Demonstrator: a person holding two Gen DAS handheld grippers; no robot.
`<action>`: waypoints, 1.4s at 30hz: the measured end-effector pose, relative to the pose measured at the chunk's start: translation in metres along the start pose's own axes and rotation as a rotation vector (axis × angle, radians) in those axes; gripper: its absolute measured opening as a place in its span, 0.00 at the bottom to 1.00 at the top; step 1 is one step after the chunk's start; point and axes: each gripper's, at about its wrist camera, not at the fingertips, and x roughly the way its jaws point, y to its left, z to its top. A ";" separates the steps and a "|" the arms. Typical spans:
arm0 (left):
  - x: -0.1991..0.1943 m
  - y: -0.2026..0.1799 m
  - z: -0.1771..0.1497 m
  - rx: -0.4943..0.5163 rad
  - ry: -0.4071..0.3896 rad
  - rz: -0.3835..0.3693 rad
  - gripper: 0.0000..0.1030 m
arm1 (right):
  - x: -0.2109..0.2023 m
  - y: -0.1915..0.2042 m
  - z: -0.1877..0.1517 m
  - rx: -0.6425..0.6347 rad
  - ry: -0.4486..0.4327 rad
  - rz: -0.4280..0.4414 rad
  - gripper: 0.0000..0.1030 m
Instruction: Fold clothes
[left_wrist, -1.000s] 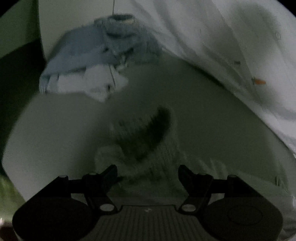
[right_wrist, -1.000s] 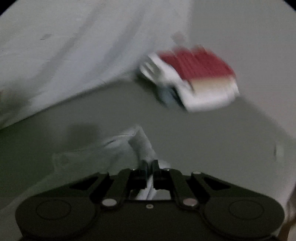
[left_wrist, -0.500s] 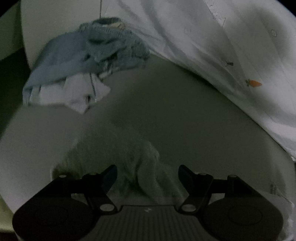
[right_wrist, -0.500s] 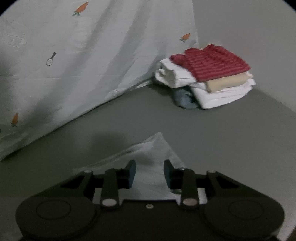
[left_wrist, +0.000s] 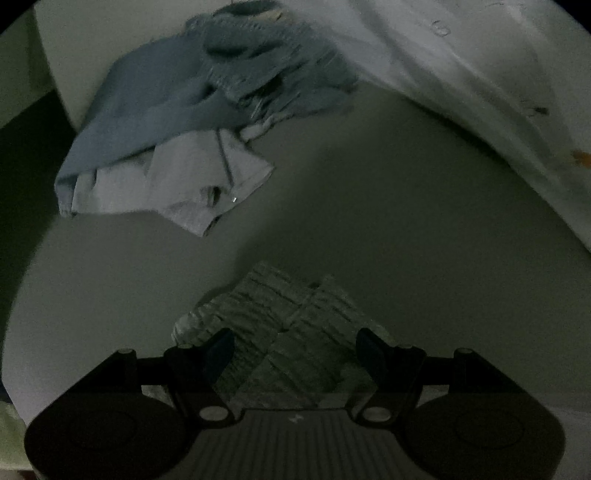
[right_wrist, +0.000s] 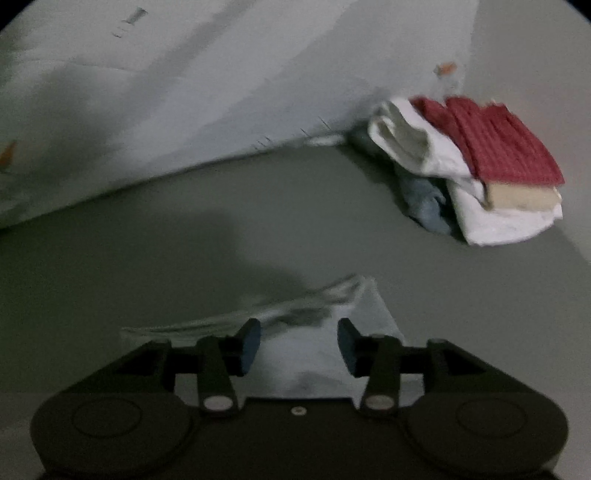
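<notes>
Both grippers hang over the same pale knitted garment (left_wrist: 280, 325), which lies flat on the grey surface, apparently a bed. The left gripper (left_wrist: 295, 354) has its jaws wide apart with the ribbed cloth showing between and beneath them, gripping nothing. The right gripper (right_wrist: 299, 343) is likewise spread, its blue-padded fingers (right_wrist: 251, 341) on either side of a smooth folded corner of the same piece (right_wrist: 332, 332), and I cannot see either pad pinching it. The right view is blurred, so whether the pads touch the cloth is hard to say.

As for progress, a good part looks done. Beyond the garment, seen from the right gripper, sits a stack of folded clothes (right_wrist: 480, 177): white pieces at the bottom, a cream one, a red ribbed one on top, with something blue-grey tucked against its near side. The stack rests close to the white printed sheet (right_wrist: 184, 92) draped behind the garment.

The garment itself seems partly folded, with one flap laid over another in the left view; I would judge it needs another fold or a tidy before it joins the stack.

Beyond the garment in the left view lies a rumpled blue heap (left_wrist: 192, 122), a knitted piece on lighter cloth, plainly not folded. That is what remains, as far as I can see.
</notes>
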 end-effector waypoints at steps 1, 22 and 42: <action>0.003 0.001 0.001 -0.005 0.007 0.003 0.72 | 0.004 -0.006 0.000 0.014 0.011 -0.008 0.46; 0.028 -0.009 0.018 -0.026 0.004 0.023 0.45 | 0.052 -0.022 0.036 0.169 0.096 0.094 0.02; -0.043 -0.089 0.095 0.106 -0.356 -0.150 0.02 | -0.168 -0.044 0.167 0.236 -0.679 0.253 0.01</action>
